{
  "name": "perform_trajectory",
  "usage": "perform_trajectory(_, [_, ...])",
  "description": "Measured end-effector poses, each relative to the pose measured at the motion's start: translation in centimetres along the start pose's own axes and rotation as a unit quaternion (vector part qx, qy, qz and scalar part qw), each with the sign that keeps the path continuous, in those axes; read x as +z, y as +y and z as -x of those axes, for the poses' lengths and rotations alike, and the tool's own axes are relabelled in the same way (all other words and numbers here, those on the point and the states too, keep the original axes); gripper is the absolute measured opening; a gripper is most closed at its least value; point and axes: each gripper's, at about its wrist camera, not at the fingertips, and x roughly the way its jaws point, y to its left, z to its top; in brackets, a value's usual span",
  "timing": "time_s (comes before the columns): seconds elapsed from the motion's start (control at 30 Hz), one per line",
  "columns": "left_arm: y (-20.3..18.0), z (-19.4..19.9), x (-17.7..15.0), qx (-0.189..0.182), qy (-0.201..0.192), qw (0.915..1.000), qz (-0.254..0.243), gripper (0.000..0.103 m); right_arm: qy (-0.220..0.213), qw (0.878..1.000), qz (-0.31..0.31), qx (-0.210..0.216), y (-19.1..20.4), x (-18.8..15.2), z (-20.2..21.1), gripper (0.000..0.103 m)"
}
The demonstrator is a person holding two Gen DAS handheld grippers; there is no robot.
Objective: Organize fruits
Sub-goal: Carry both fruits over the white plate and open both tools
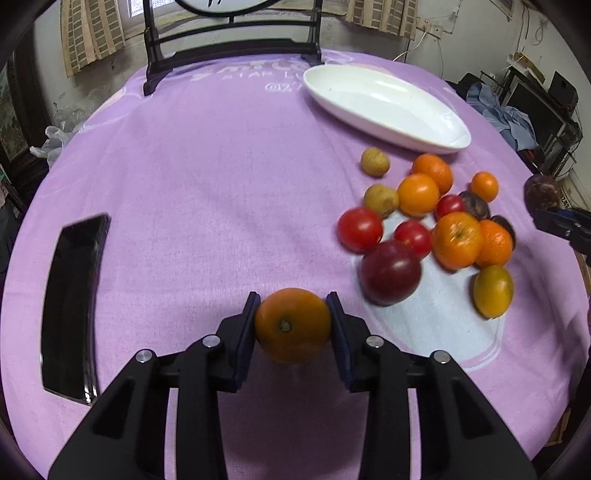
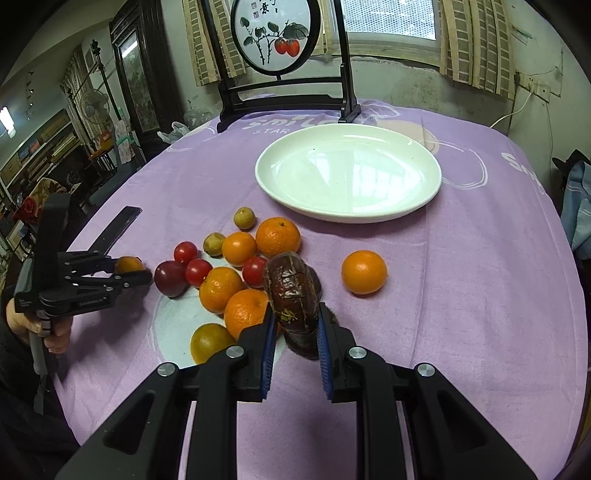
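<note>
My left gripper is shut on a dull orange fruit just above the purple tablecloth; the same gripper shows at the left of the right wrist view, still with that fruit. The right gripper is shut on a dark, wrinkled purple fruit, held above the pile; it appears at the right edge of the left wrist view. The pile holds several oranges, red tomatoes, a dark plum and small tan fruits. An empty white plate lies behind the pile.
A black phone lies flat near the table's left side. A dark wooden stand with a round painted screen rises at the far edge. A lone orange sits right of the pile. A person's hand grips the left tool.
</note>
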Motion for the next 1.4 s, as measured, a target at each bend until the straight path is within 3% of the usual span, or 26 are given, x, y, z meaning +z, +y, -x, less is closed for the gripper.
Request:
perform_trajectory(0.13, [-1.5, 1.6, 3.2, -0.001, -0.023, 0.9993, -0.029, 0.036, -0.01, 1.0, 0.008, -0.011, -0.3, 1.7, 0.1, 0.021])
perform_trajectory(0.27, [-3.8, 1.9, 9.2, -0.013, -0.063, 0.9971, -0.04, 0.036, -0.023, 0.999, 0.023, -0.04, -1.0, 5.3, -0.9, 0.021])
perform_trajectory(0.43, [-6.9, -3.6, 16.7, -0.04, -0.048, 0.9979, -0.02, 0.036, -0.007, 0.997, 0.013, -0.072, -3.0, 9.2, -5.6, 0.021])
perform_trajectory(0.6, [-8.1, -9.8, 20.2, -0.019, -0.015, 0.9997, -0.002, 0.036, 0.025, 0.996, 0.005, -0.084, -4.8, 11.3, -9.6, 0.021])
perform_trajectory(0.8, [-7.4, -12.3, 21.1, -0.001, -0.001, 0.9998, 0.018, 0.036, 0.047, 0.995, -0.008, -0.088, -6.3, 12.5, -12.9, 0.022])
perform_trajectory(0.83, [-7.3, -12.6, 21.3, -0.001, 0.003, 0.9997, 0.025, 0.039, 0.045, 0.995, -0.012, -0.09, -6.6, 12.7, -13.3, 0.028])
perform_trajectory(0.9, [-7.1, -12.7, 21.5, 0.001, 0.002, 0.9994, 0.034, 0.066, 0.038, 0.994, -0.023, -0.098, -7.1, 12.9, -13.5, 0.044])
perform_trajectory(0.97, [-7.1, -12.1, 21.7, 0.009, -0.013, 0.9992, 0.038, 0.071, 0.035, 0.994, -0.031, -0.095, -7.3, 12.9, -13.3, 0.043])
perform_trajectory(1.1, [-7.2, -10.5, 21.1, 0.006, -0.015, 0.9993, 0.032, 0.078, 0.027, 0.995, -0.03, -0.092, -7.0, 12.0, -11.6, 0.044])
perform_trajectory(1.23, [-7.0, -7.8, 19.1, 0.004, -0.024, 0.9994, 0.024, 0.086, 0.008, 0.995, -0.02, -0.092, -5.9, 9.8, -8.3, 0.06])
perform_trajectory(1.4, [-6.5, -4.4, 14.8, 0.01, -0.036, 0.9993, 0.005, 0.091, -0.001, 0.996, 0.018, -0.087, -3.2, 6.1, -4.5, 0.069])
